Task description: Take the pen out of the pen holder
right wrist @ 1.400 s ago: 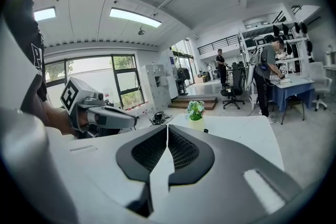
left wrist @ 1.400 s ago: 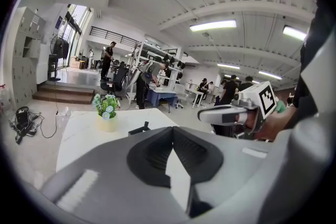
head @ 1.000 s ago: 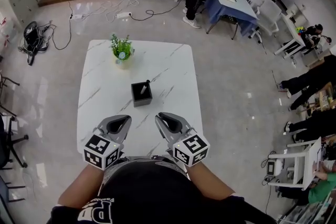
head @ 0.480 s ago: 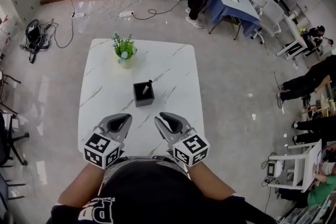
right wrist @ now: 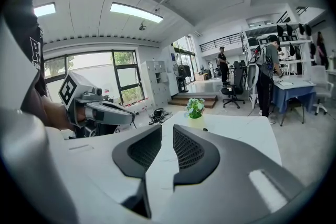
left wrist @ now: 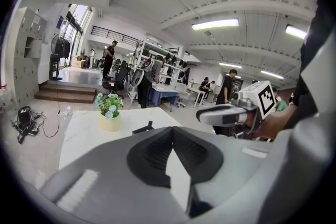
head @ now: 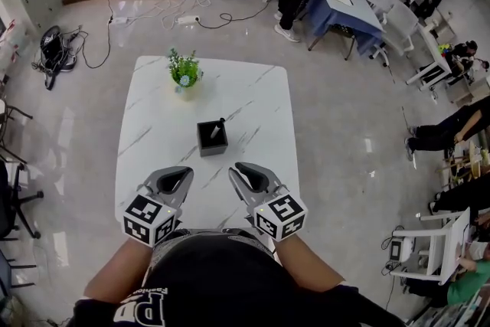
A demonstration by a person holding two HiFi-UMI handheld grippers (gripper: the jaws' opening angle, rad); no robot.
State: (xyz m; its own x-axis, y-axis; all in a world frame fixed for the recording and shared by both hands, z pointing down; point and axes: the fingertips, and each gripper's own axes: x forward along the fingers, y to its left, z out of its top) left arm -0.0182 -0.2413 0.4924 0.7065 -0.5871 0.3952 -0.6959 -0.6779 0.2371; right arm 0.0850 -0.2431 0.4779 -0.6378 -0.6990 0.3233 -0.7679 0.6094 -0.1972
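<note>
White and veined like marble, the square surface (head: 153, 126) stands on a glossy pale floor (head: 61, 119) in an open office, filling the middle of the head view.

At lower left of that frame, the left gripper (head: 174, 174) hovers over the near edge of the surface. In the left gripper view its fingers (left wrist: 152, 152) meet at the tips, with nothing between them.

Toward the far edge, upper middle of the frame, sits a small green potted plant with pale blue flowers in a cream pot (head: 184, 75), well apart from both grippers.

Just right of it and nearer the person, at the centre of the surface, stands the black square pen holder (head: 212, 138). A dark slim pen (head: 218, 128) leans inside it, its top poking above the rim toward the upper right.

At lower middle, the right gripper (head: 239, 171) hangs beside the left one. Its fingers (right wrist: 189, 152) stand a narrow slit apart and empty, the surface showing through the gap.

As I judge it, the task has not really begun: the pen is in the pen holder, neither gripper touches either, and both sit well short of them. The reach, the grip on the pen's exposed top and the lift all remain.
</note>
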